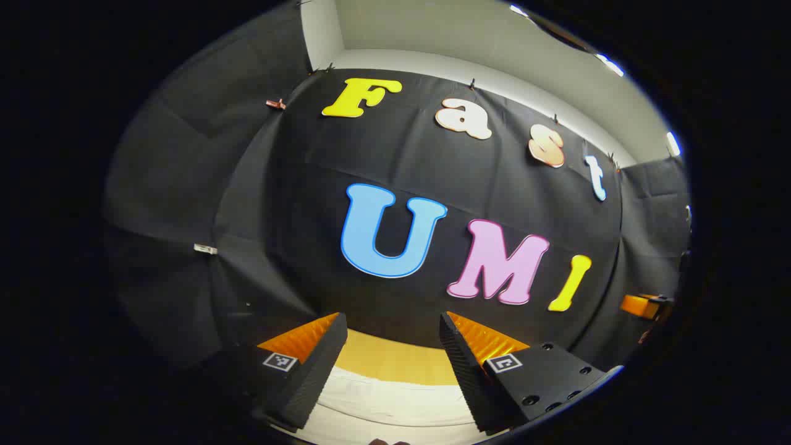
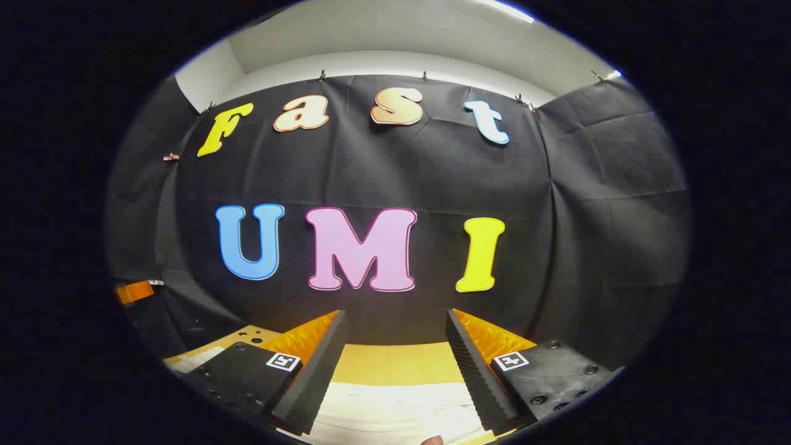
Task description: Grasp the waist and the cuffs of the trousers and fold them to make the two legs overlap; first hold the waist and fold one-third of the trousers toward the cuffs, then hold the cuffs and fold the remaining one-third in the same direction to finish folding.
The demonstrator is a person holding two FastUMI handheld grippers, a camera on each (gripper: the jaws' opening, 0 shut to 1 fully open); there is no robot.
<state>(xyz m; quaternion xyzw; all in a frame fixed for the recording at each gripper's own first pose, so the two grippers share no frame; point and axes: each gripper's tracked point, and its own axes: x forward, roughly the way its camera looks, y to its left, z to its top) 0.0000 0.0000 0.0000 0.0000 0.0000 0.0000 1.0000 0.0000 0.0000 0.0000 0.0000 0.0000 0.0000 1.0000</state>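
Both grippers are held up and level, looking at the booth wall (image 2: 593, 204) more than at the work. The left gripper (image 1: 389, 327) has its jaws released, spread wide with nothing between them. The right gripper (image 2: 395, 324) is the same: jaws released and empty.

The trousers (image 2: 395, 408) are pale cloth lying on the yellow worktop (image 2: 395, 364), below and just beyond the right jaws, seen through the gap between them. In the left gripper view the same pale cloth (image 1: 395, 402) lies below the gap of those jaws, with the worktop (image 1: 389, 364) past it. Neither pair of jaws touches the cloth. Soft creases run across the fabric in the right gripper view, but so little of it shows that I cannot tell waist from cuffs, nor whether any fold has been made.

As a judgement: with both jaws free and raised over the garment, this reads as either the start, before the first grasp, or the end, after the last release. The visible strip does not settle which. If it is the start, everything is left: overlapping the legs, the waist fold, then the cuff fold.
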